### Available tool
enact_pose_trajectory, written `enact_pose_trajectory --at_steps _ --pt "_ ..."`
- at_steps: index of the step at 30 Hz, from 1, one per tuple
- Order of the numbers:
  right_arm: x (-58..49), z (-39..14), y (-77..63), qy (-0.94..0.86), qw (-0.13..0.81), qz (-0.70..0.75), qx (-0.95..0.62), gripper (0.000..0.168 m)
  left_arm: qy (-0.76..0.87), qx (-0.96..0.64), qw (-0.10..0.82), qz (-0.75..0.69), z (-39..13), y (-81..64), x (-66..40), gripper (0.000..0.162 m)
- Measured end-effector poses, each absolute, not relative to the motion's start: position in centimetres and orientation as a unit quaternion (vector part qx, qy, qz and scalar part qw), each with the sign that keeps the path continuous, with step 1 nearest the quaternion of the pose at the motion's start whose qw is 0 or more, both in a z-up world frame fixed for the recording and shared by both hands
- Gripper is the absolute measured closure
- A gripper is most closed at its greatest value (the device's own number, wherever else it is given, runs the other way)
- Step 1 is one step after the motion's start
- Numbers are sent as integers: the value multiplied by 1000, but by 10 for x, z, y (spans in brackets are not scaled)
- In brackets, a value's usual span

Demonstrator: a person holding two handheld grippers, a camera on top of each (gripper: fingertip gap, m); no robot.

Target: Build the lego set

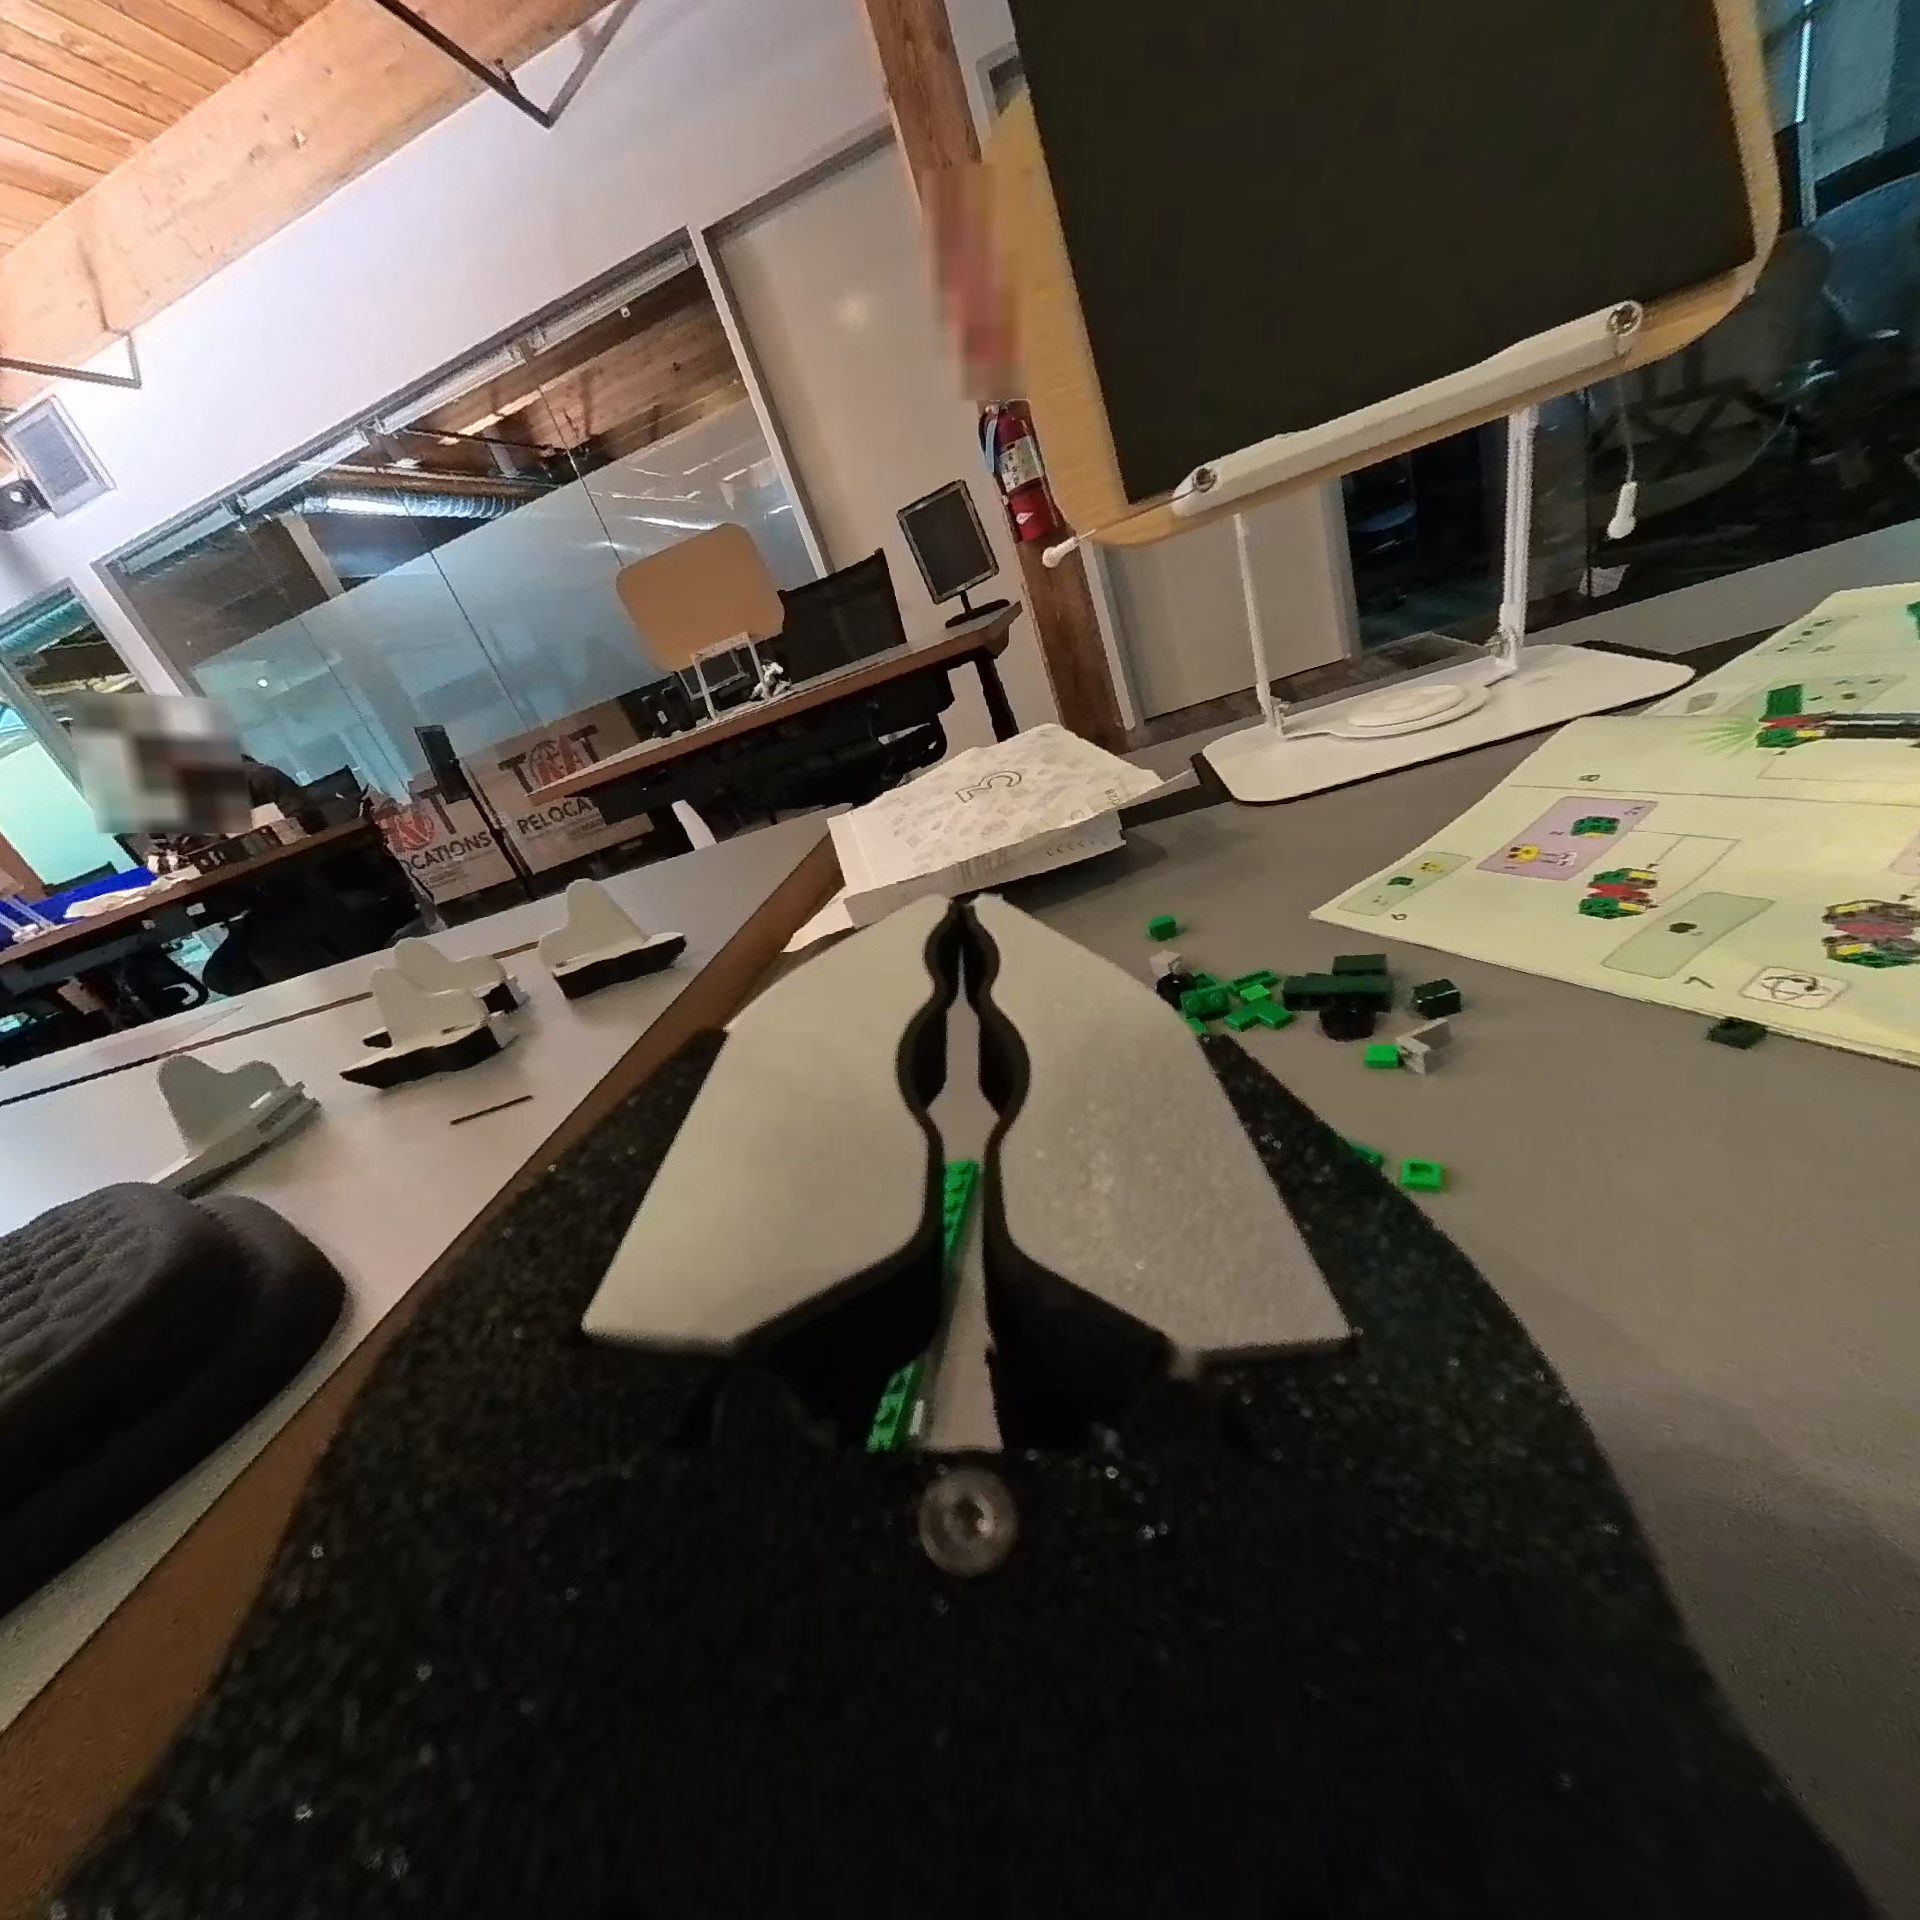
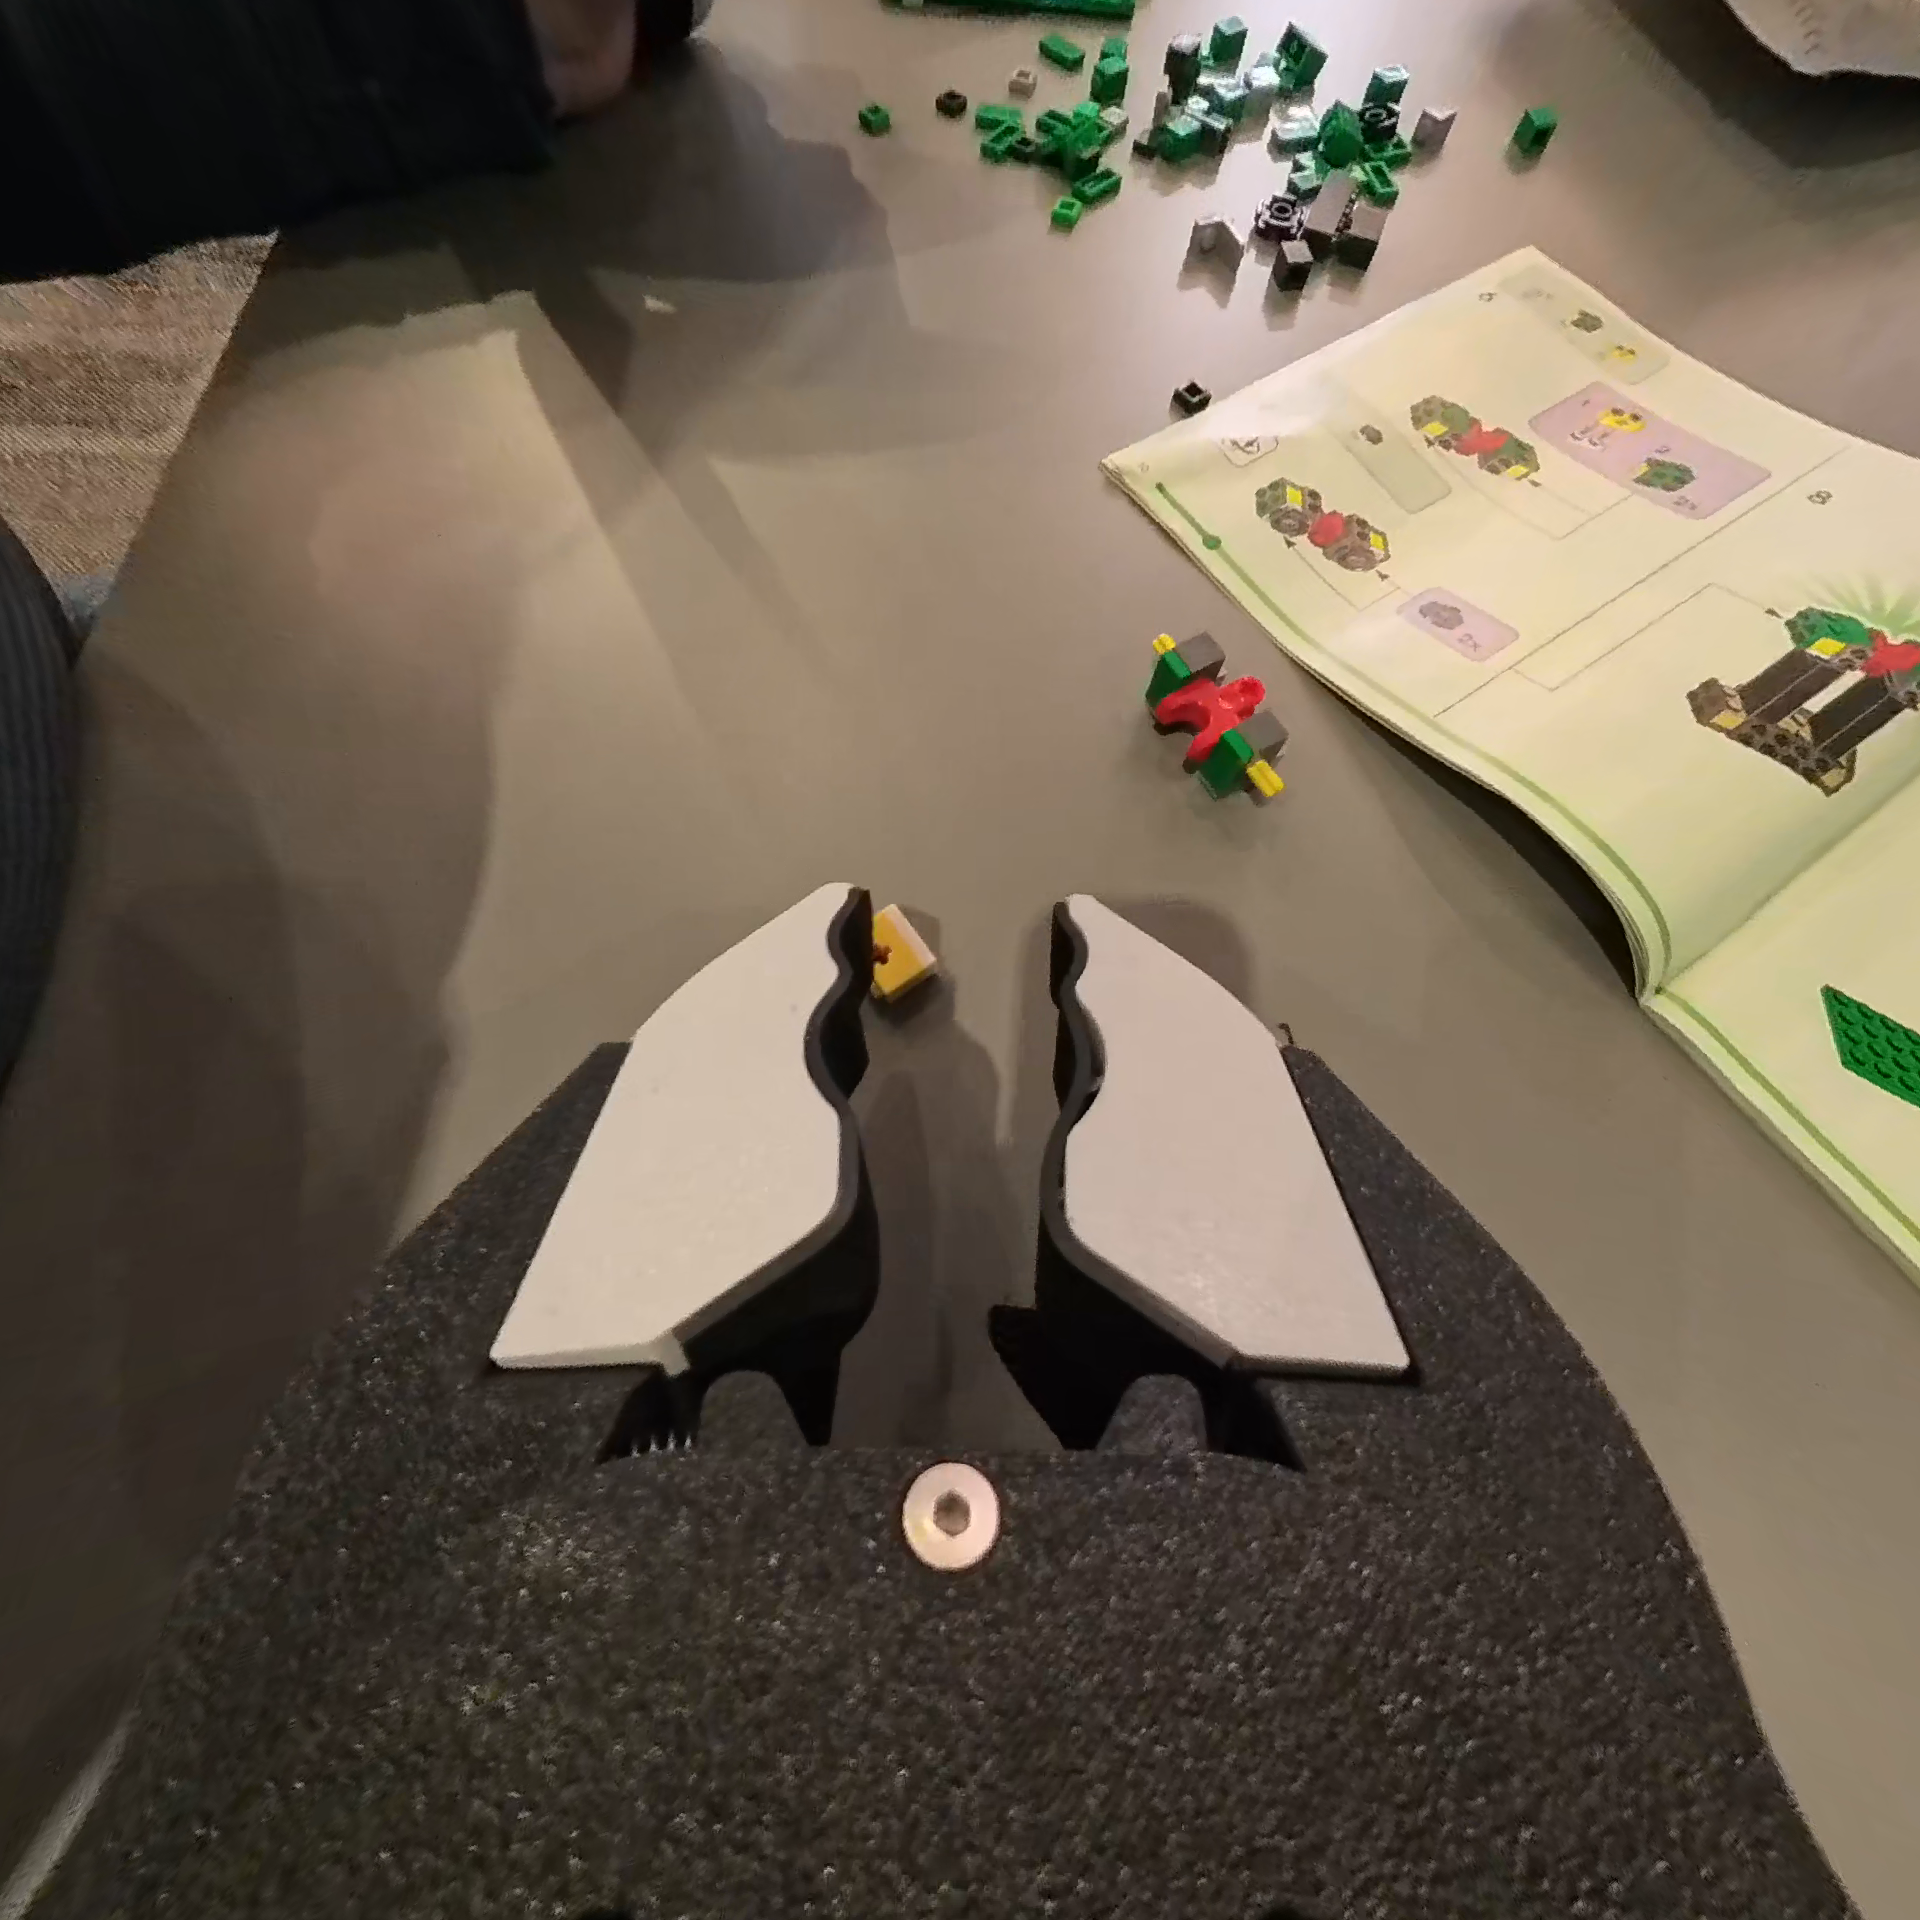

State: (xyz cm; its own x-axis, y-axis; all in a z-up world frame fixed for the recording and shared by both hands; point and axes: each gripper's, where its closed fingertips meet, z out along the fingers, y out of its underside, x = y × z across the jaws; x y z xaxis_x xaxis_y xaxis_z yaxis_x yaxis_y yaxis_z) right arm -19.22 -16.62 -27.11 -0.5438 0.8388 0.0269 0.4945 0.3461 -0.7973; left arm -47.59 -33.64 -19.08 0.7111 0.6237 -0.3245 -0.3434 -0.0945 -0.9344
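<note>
My left gripper (image 1: 962, 920) is shut, its fingertips touching. A bright green plate (image 1: 958, 1195) shows through the gap between its fingers, and I cannot tell whether it is gripped or lies underneath. My right gripper (image 2: 961, 914) is open and low over the grey table (image 2: 623, 727). A small yellow piece (image 2: 902, 956) lies by the tip of its left finger, apart from the right one. A small assembly of red, green, grey and yellow parts (image 2: 1216, 717) lies ahead to the right. Loose green, dark and grey bricks (image 2: 1226, 125) lie farther off and also show in the left wrist view (image 1: 1309, 997).
An open instruction booklet (image 2: 1558, 582) lies on the right and also shows in the left wrist view (image 1: 1621, 862). A white lamp base (image 1: 1434, 717), a white paper bag (image 1: 997, 831) and grey gripper stands (image 1: 436, 997) are behind. A dark sleeve (image 2: 260, 114) is at the top left. The left gripper's tips are roughly 35 cm from the right gripper's.
</note>
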Motion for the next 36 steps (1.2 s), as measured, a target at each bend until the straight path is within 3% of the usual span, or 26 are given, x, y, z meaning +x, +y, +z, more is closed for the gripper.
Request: enact_pose_trajectory --at_steps 10,15,19,31,32,33,34,36 --pt "-217 -257 -163 -768 265 377 -444 136 -144 -614 673 387 -183 -350 -483 162" --pt "-269 -239 -160 -710 221 445 -499 131 -209 -596 618 468 -183 -372 -504 162" --pt "-322 -229 -161 -710 223 443 -500 130 -198 -597 626 461 -182 -368 -502 162" --pt "-416 -255 -212 -750 196 412 -479 136 -224 -590 640 438 -183 -375 -505 162" --pt "-418 -255 -216 -753 189 409 -479 136 -228 -586 643 438 -182 -376 -506 161" --pt "-420 -255 -219 -755 188 408 -479 136 -234 -581 644 439 -181 -378 -507 140" --pt "-423 -253 -222 -755 191 409 -476 136 -240 -576 647 439 -180 -380 -508 131" --pt "-425 -251 -228 -756 193 412 -471 136 -251 -568 653 433 -179 -383 -509 130"
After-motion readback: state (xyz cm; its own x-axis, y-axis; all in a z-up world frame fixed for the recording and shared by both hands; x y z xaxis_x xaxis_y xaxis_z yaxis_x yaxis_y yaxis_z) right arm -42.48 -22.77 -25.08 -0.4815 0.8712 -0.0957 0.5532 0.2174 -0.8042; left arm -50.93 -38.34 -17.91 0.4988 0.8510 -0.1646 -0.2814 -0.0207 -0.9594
